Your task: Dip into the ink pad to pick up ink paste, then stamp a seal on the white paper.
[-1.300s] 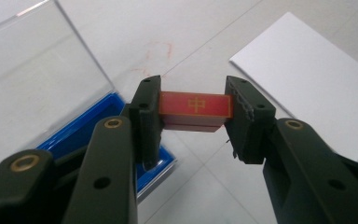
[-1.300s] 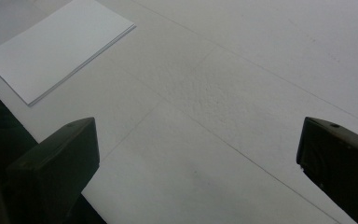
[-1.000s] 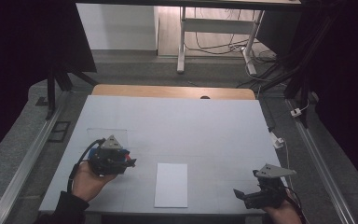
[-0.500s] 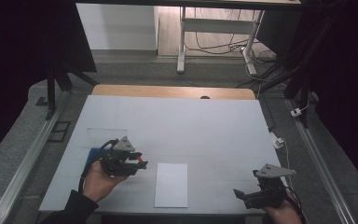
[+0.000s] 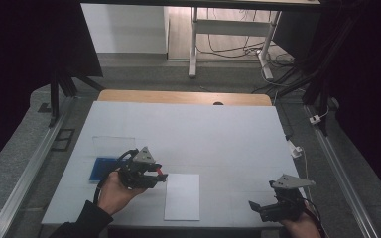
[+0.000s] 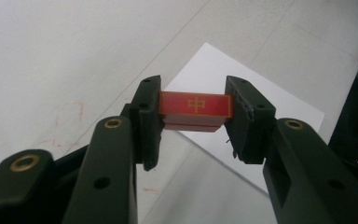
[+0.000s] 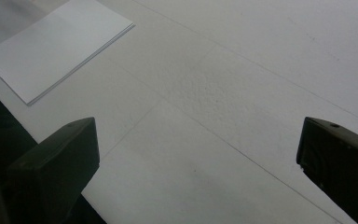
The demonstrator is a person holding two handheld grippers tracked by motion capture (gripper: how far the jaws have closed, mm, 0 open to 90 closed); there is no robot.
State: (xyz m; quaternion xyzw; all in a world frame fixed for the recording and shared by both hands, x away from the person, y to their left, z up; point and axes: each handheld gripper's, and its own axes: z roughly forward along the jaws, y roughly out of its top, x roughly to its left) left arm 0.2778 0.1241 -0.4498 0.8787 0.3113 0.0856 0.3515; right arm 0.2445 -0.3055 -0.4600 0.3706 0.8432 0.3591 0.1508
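Between the pads of your left gripper point(image 6: 193, 123) sits a red block point(image 6: 195, 110), clamped end to end: each jaw presses one short end, and the long face with its gold frame and gold character faces the camera. From above, your left gripper point(image 5: 154, 174) hangs just off the left edge of the white sheet of paper point(image 5: 182, 196), the red block point(image 5: 159, 172) showing as a small red spot at its tip, right by the sheet's upper left corner. In the left gripper view the paper point(image 6: 242, 88) lies directly behind and beneath the block. A blue tray point(image 5: 104, 169) lies on the white table point(image 5: 218, 134) left of the paper, just behind your left hand point(image 5: 113, 191).

Your right gripper point(image 5: 270, 208) rests well to the right of the paper, near the table's front edge, its jaws spread wide over bare table with nothing between them.
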